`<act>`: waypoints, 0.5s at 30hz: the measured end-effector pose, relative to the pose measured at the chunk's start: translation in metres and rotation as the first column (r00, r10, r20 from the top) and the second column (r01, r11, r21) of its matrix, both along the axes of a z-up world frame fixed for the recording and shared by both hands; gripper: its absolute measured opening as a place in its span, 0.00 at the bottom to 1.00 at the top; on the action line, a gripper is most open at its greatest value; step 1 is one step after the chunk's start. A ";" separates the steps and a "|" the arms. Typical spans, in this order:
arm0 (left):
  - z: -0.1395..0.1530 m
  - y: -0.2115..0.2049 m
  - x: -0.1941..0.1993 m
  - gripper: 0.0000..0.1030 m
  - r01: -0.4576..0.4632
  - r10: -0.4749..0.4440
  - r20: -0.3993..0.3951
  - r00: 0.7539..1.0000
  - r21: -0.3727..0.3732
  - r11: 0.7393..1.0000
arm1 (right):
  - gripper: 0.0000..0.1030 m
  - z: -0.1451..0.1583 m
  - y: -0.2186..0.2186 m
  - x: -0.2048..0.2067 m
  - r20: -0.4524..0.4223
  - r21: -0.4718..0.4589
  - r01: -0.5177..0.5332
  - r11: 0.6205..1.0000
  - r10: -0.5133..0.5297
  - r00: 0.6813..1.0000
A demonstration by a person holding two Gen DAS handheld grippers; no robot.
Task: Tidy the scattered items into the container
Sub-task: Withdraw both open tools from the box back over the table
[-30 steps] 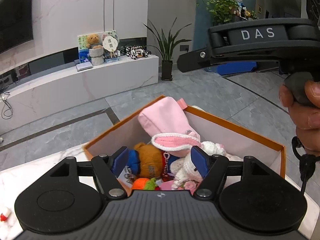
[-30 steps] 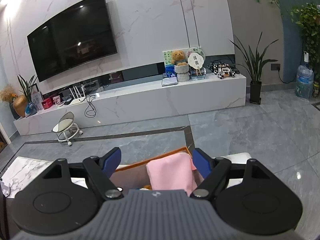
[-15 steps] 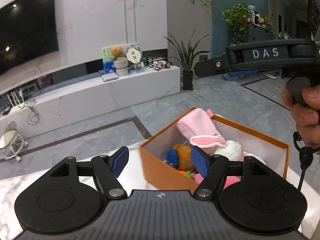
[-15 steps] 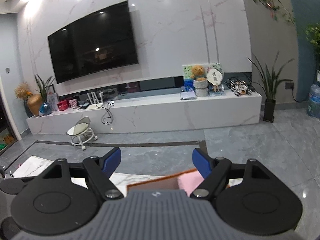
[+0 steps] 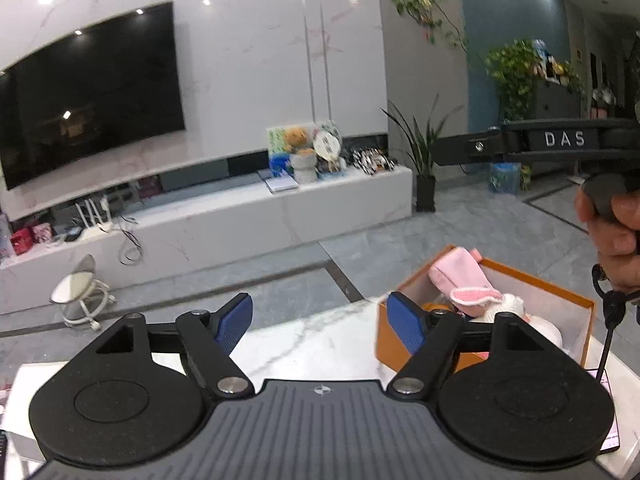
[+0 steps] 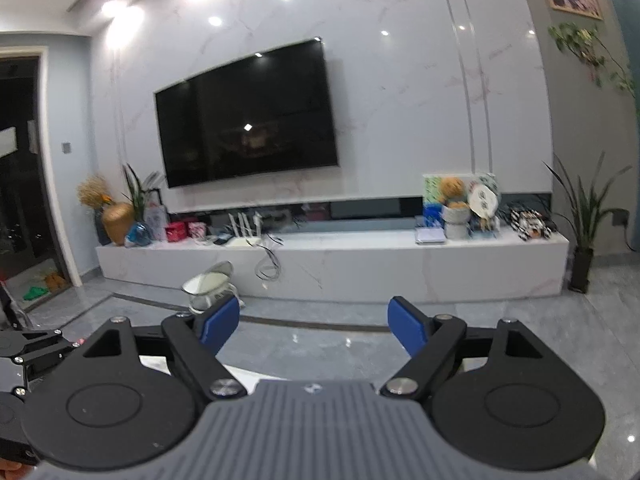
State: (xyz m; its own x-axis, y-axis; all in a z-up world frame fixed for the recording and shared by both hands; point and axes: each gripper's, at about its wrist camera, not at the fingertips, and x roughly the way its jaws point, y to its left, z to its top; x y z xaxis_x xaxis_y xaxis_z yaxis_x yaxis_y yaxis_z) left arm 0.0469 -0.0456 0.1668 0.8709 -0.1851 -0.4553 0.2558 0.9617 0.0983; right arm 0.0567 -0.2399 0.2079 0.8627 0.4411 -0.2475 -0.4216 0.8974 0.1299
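Orange box (image 5: 404, 344), the open container for this tidy-up, sits on a white marble table (image 5: 312, 344) at the lower right of the left wrist view, just behind the left gripper's right blue pad. It already holds soft toys: a pink plush piece (image 5: 460, 276) poking above the rim, a white knitted rabbit with pink-lined ears (image 5: 486, 298), and a glimpse of something brown and orange lower down that is too hidden to name. These look light and squashy, so they should compress under the pads and not slip or break; a pinch on a thick part such as a body or ear would probably hold best. The box looks like thin, stiff card, likely light enough to slide if nudged. The left gripper (image 5: 320, 322) hangs above the table with its tongs spread wide and nothing between them. The right gripper (image 6: 314, 322) is also spread wide and empty, facing the television wall; the person's right hand (image 5: 612, 236) shows at the edge of the left view. Compared with a second ago, the left camera has pulled back and swung left: the box then filled the centre between the pads, and the right view no longer shows it.
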 end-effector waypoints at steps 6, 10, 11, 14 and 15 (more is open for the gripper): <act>0.017 0.040 -0.027 0.87 -0.076 0.074 0.087 0.993 0.023 0.997 | 0.83 0.014 0.026 -0.021 0.086 0.031 -0.038 0.999 0.036 0.996; 0.018 0.067 -0.036 0.88 -0.143 0.140 0.113 0.984 0.023 0.989 | 0.87 0.017 0.043 -0.032 0.133 0.043 -0.073 0.996 0.067 0.989; 0.016 0.074 -0.037 0.88 -0.161 0.159 0.105 0.982 0.017 0.987 | 0.88 0.016 0.049 -0.033 0.138 0.040 -0.084 0.996 0.078 0.987; 0.002 0.089 -0.033 0.88 -0.190 0.190 0.059 0.980 -0.010 0.982 | 0.88 0.008 0.065 -0.033 0.132 0.018 -0.115 0.993 0.111 0.985; -0.004 0.092 -0.031 0.88 -0.192 0.192 0.039 0.981 -0.017 0.981 | 0.88 0.005 0.071 -0.032 0.126 0.009 -0.125 0.992 0.123 0.984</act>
